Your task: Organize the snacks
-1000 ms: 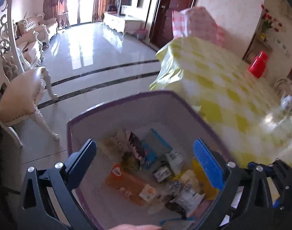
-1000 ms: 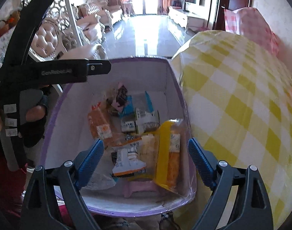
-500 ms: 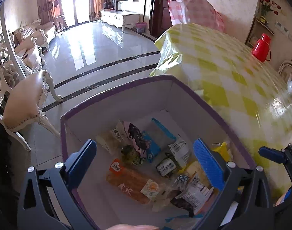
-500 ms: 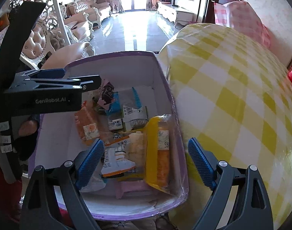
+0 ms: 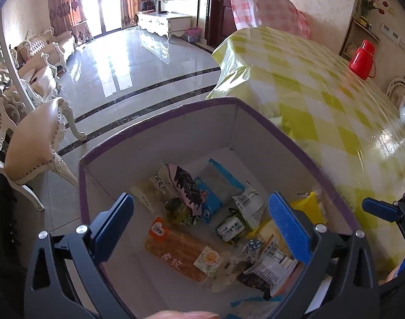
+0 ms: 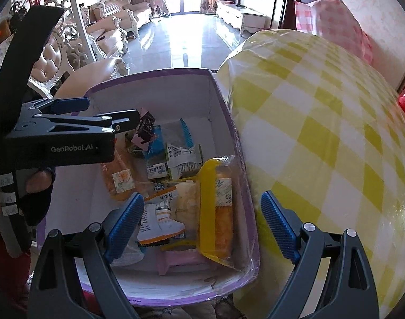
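Your left hand-held gripper [image 5: 202, 218] stood with its jaws wide apart and empty, poised above the purple-rimmed box [image 5: 160, 118]. Your right hand-held gripper [image 6: 202, 212] was likewise spread and held nothing, placed over the box's near right corner. The snacks lay loose and overlapping on the box floor; the worktop [image 6: 322, 133] beside it, under its yellow checked cloth, carried none that I could see.

Risks noted:

- The packets were piled on one another. The orange bread packet [image 5: 183, 255] lay partly under crumpled wrappers, so a grasp on it would likely have dragged neighbours along or spilled them.
- The yellow-edged bag [image 6: 215, 207] leaned against the right wall. A pad could have struck the rim or pinched only film, and slick film would probably have slipped.
- Both tools crowded the same opening; the left one showed close in the right wrist view, so a collision was likely had you reached together.
- The box seemed to sit off the worktop's edge; what supported it was hidden. A downward push might have tipped it.
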The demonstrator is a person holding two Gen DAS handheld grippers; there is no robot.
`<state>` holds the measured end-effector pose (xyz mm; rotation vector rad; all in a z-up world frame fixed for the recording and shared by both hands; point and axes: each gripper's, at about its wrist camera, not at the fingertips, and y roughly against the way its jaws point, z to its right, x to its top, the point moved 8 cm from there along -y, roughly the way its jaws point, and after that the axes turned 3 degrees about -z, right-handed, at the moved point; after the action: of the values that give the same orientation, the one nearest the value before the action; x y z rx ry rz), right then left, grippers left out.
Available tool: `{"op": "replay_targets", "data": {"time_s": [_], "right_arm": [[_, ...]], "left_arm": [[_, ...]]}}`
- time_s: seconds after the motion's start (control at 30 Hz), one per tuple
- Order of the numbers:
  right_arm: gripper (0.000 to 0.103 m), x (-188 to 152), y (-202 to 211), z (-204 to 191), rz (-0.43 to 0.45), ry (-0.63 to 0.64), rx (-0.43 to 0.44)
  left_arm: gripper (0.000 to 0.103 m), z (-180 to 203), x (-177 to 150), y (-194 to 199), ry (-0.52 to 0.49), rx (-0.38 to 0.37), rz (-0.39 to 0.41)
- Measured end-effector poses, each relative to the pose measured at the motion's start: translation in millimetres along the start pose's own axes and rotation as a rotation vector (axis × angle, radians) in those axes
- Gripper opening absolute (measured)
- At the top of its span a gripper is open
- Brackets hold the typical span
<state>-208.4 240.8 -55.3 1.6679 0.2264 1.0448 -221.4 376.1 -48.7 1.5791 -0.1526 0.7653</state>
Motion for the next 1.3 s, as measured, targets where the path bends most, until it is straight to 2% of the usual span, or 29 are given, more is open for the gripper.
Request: {"op": "replay_targets", "data": {"time_s": [1.3], "right_arm": [[0.087, -10.0, -8.5, -2.3, -0.017, -0.014, 0.005]], "left_arm": [[0.102, -0.9, -10.8, -12.5, -0.007, 0.022, -0.027]]}}
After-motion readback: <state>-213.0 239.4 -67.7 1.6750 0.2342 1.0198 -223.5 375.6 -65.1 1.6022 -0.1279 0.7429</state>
